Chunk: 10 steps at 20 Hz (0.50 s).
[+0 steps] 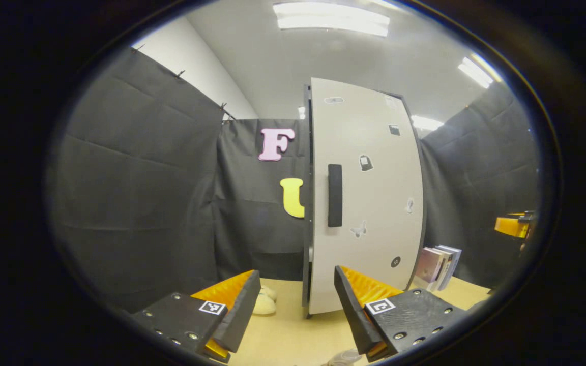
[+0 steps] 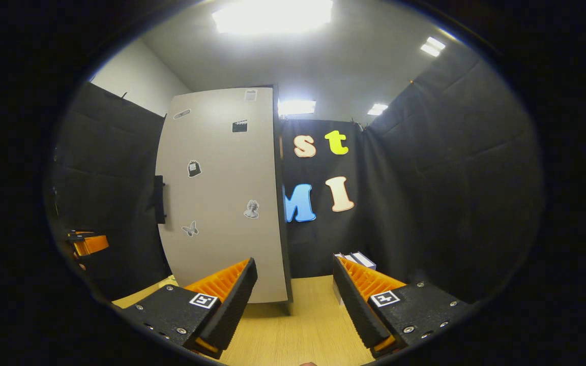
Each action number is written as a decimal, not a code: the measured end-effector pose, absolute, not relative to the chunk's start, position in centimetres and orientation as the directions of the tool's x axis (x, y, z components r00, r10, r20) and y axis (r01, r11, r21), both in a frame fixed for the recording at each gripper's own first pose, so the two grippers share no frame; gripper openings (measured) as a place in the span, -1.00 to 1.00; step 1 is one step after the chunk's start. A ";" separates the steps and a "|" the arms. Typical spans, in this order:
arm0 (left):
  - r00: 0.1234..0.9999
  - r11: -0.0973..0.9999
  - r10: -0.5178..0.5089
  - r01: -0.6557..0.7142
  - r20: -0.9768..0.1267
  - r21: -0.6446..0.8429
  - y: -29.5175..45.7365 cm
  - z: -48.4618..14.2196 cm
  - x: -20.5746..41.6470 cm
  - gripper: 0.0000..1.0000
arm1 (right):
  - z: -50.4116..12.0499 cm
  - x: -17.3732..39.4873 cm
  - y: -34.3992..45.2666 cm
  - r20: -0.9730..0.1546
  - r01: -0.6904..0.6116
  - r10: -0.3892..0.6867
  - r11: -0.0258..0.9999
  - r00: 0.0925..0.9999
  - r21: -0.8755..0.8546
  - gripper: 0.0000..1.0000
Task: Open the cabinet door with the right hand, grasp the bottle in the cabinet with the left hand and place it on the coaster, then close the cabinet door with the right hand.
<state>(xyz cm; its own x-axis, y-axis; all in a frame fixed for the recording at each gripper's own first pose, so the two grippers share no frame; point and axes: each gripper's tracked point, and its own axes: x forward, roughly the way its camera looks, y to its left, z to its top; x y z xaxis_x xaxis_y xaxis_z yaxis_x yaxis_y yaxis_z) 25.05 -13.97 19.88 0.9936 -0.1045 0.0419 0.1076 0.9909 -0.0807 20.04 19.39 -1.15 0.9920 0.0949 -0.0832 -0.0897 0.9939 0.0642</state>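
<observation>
A tall cabinet stands on the wooden table with its pale, sticker-dotted door (image 1: 369, 203) closed, so its inside is hidden. A black vertical handle (image 1: 334, 195) sits near the door's left edge. My left gripper (image 1: 297, 277) is open and empty, a short way in front of the door's lower part. In the right gripper view the same door (image 2: 222, 203) is seen at an angle, its handle (image 2: 159, 199) at the far left edge. My right gripper (image 2: 294, 264) is open and empty, facing the cabinet's right corner.
A pale rounded thing (image 1: 264, 304) lies on the table (image 1: 283, 335) left of the cabinet's foot. Several books (image 1: 438, 267) lean at the cabinet's right, also seen as books (image 2: 356, 259). Black cloth walls close in all around. The other gripper (image 1: 514, 226) hovers at the far right.
</observation>
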 end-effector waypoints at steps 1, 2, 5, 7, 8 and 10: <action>0.993 0.990 -0.108 0.111 0.041 -0.082 -14.1 19.8 25.1 0.75 | -1.1 20.0 19.4 -0.082 -0.090 0.095 0.994 0.992 0.063 0.86; 0.993 0.990 -0.109 0.112 0.041 -0.083 -14.2 19.7 25.0 0.68 | -1.0 20.0 19.4 -0.079 -0.092 0.096 0.994 0.992 0.059 0.87; 0.993 0.990 -0.105 0.109 0.048 -0.087 -14.2 19.6 25.2 0.75 | -0.9 19.9 19.7 -0.073 -0.092 0.096 0.994 0.993 0.054 0.87; 0.993 0.990 -0.107 0.112 0.052 -0.092 -14.3 19.5 25.0 0.68 | -0.8 19.9 20.0 -0.074 -0.099 0.103 0.994 0.992 0.056 0.86; 0.993 0.990 -0.105 0.109 0.053 -0.091 -14.2 19.5 25.0 0.68 | -0.8 19.8 20.1 -0.072 -0.098 0.102 0.994 0.992 0.052 0.86; 0.993 0.990 -0.102 0.106 0.054 -0.090 -14.1 19.3 25.1 0.75 | -0.6 19.8 20.3 -0.065 -0.100 0.103 0.994 0.993 0.039 0.86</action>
